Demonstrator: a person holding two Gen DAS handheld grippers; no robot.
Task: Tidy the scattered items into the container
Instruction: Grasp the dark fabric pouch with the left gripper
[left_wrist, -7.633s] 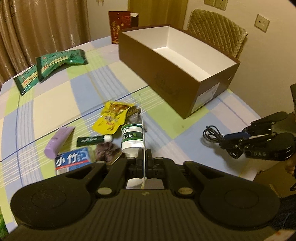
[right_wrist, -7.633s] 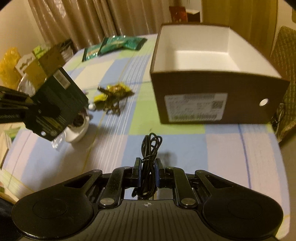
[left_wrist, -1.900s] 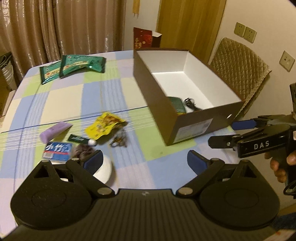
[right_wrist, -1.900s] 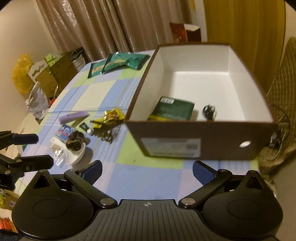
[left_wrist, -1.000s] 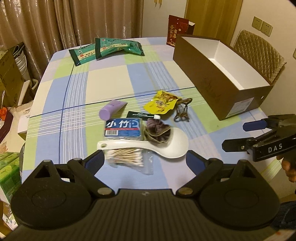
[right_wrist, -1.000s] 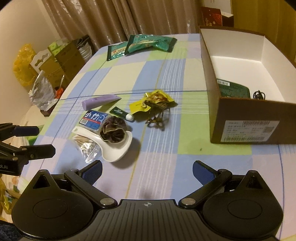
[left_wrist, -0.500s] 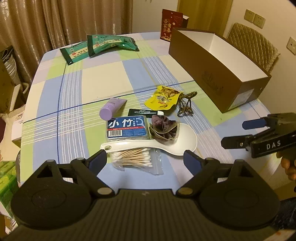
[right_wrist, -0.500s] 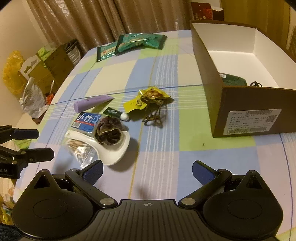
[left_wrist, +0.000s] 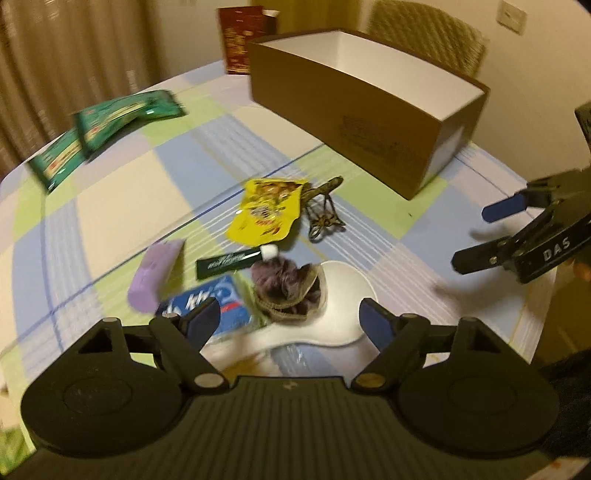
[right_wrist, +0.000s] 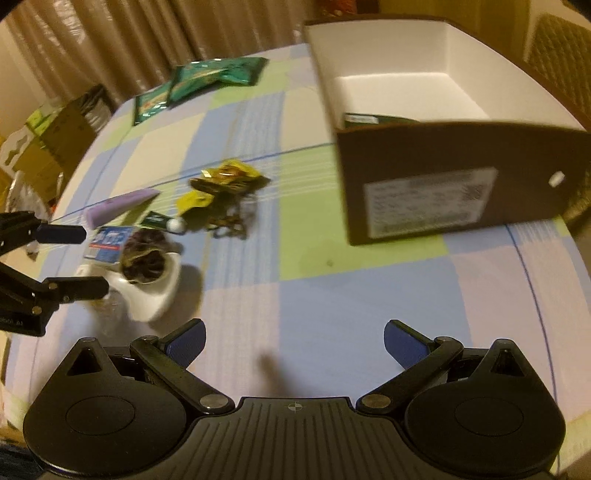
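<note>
The brown cardboard box (left_wrist: 354, 110) with a white inside stands at the far right of the checked table; a green packet (right_wrist: 376, 120) lies in it. My left gripper (left_wrist: 290, 323) is open and empty, low over a white spoon (left_wrist: 343, 310) that carries a dark scrunchie (left_wrist: 286, 288). Around it lie a blue tissue pack (left_wrist: 218, 302), a purple tube (left_wrist: 157, 278), a dark green tube (left_wrist: 229, 260), a yellow snack pouch (left_wrist: 267, 210) and a bronze hair clip (left_wrist: 325, 218). My right gripper (right_wrist: 293, 343) is open and empty above bare tablecloth, in front of the box (right_wrist: 454, 192).
Two green packets (left_wrist: 107, 129) lie at the far left of the table. A red carton (left_wrist: 242, 40) stands behind the box. A padded chair (left_wrist: 424, 40) is at the far right. Boxes and bags (right_wrist: 48, 147) sit on the floor left of the table.
My left gripper has dropped lower and closer to the spoon and scrunchie. My right gripper has moved down and nearer the table in front of the box. Both stay open.
</note>
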